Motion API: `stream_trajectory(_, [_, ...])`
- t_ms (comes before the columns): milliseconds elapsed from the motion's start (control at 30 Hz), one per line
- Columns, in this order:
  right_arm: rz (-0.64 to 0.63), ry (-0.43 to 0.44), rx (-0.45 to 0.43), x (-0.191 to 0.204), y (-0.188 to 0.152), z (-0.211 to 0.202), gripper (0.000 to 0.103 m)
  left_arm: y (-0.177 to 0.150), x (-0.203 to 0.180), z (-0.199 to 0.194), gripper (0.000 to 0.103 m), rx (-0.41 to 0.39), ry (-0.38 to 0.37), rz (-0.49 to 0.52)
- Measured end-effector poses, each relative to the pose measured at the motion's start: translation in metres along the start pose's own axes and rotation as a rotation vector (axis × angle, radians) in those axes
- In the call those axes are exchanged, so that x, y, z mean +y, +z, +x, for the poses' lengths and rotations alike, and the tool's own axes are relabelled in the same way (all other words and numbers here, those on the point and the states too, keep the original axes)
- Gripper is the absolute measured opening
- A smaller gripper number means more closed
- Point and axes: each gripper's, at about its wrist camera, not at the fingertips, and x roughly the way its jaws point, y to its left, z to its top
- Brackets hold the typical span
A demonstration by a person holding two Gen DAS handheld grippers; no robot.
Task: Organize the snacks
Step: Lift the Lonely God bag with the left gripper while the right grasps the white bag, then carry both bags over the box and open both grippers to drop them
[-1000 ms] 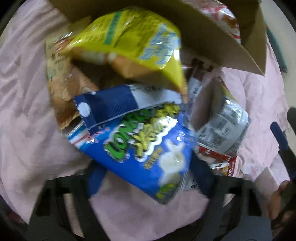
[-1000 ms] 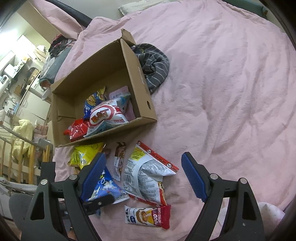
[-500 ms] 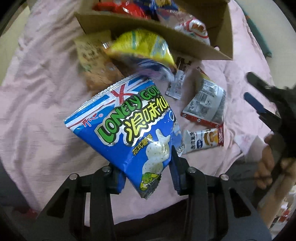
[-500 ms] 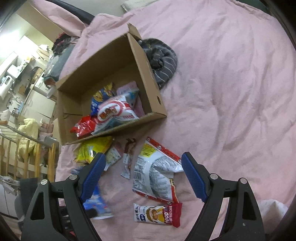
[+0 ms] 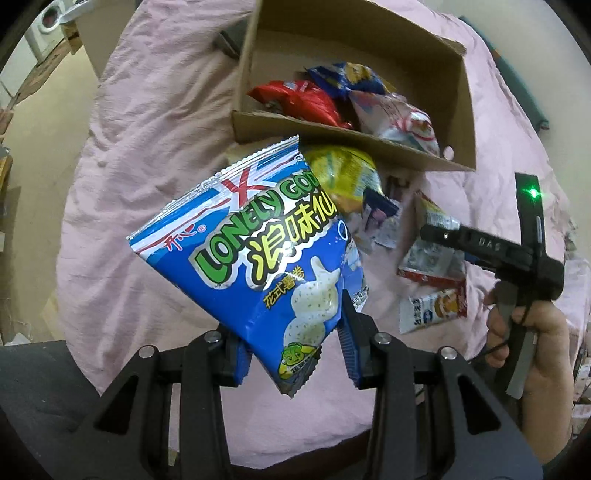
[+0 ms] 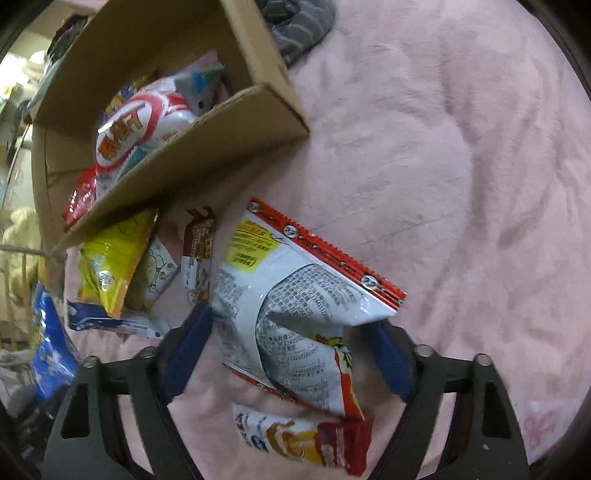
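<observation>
My left gripper (image 5: pixel 291 325) is shut on the lower corner of a blue Lonely God chip bag (image 5: pixel 258 251), which hangs above the pink bedcover (image 5: pixel 147 147), in front of the cardboard box (image 5: pixel 332 136). In the right wrist view my right gripper (image 6: pixel 286 321) sits low over a white-and-red bag (image 6: pixel 295 295) lying face down. Its jaws are closing with the bag between them, and the blue pads (image 6: pixel 188 343) stand at the bag's edges. The box (image 6: pixel 207 147) holds several snack bags.
A yellow bag (image 6: pixel 110 258), a slim brown packet (image 6: pixel 199 251) and a small cake packet (image 6: pixel 303 439) lie on the bedcover by the box. A grey striped cloth (image 6: pixel 299 22) lies behind the box. A hand (image 5: pixel 535 343) holds the right gripper's handle.
The left gripper closed on the blue bag and lifted it off the pile. The right gripper came down over the white-and-red bag and its jaws narrowed.
</observation>
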Motion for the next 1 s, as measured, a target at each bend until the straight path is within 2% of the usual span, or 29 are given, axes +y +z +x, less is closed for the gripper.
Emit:
stream_trajectory(33, [-0.015,-0.016,-0.013,0.003,-0.001,-0.002,0.061,0.002,0.002,-0.001,0.036,-0.005,0.004,-0.003])
stream_trajectory(67, [-0.030,-0.024,-0.024,0.006,-0.002,-0.005,0.058,0.004,0.004,-0.002,0.036,-0.012,0.010,-0.004])
stream_trajectory(133, [-0.047,-0.003,-0.027,0.009,-0.007,-0.010,0.048,0.007,0.007,-0.004,0.036,-0.030,0.023,-0.008])
stream_trajectory(200, [-0.060,0.026,-0.035,0.010,-0.013,-0.017,0.044,0.010,0.009,-0.006,0.036,-0.042,0.029,-0.015])
stream_trajectory(333, [-0.104,0.074,-0.089,0.016,-0.025,-0.042,0.043,0.013,0.012,-0.011,0.036,-0.063,0.036,-0.017])
stream_trajectory(467, [-0.093,0.133,-0.130,0.015,-0.036,-0.062,0.042,0.018,0.013,-0.018,0.036,-0.083,0.035,-0.009])
stream_trajectory(633, [-0.147,0.181,-0.255,0.030,-0.051,-0.099,0.042,0.030,0.010,-0.027,0.036,-0.116,0.036,0.011])
stream_trajectory(767, [-0.168,0.209,-0.332,0.034,-0.046,-0.126,0.043,0.042,0.006,-0.036,0.036,-0.140,0.035,0.024])
stream_trajectory(1000, [-0.186,0.225,-0.391,0.047,-0.017,-0.144,0.042,0.073,-0.001,-0.052,0.036,-0.191,0.031,0.048])
